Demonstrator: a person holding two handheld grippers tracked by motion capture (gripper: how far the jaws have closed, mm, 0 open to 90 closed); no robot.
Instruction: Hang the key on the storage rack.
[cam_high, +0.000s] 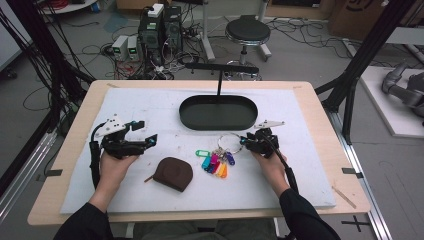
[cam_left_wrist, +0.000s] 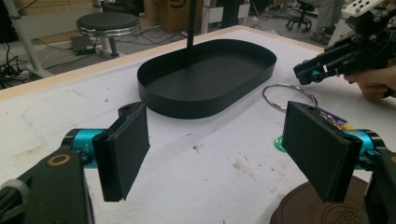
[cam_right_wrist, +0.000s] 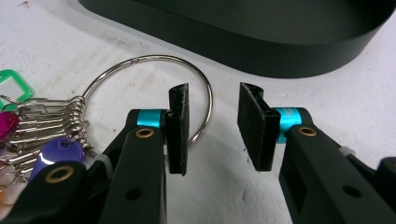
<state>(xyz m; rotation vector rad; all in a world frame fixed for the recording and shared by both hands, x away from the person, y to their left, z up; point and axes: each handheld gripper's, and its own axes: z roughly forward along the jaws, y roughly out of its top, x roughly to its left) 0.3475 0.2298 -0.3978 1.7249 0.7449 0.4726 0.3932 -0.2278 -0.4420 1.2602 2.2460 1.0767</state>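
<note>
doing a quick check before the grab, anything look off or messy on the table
Nothing spilled or broken. The white mat is scuffed with small dark stains. The key ring lies flat beside the black tray, right gripper open at its edge. The brown pouch lies closed.

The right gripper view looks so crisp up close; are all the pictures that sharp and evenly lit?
Right gripper view: sharp metal ring, soft shadows. Left gripper view: near fingers slightly soft, black tray clear. High view: small, somewhat blurry, even light.
</note>
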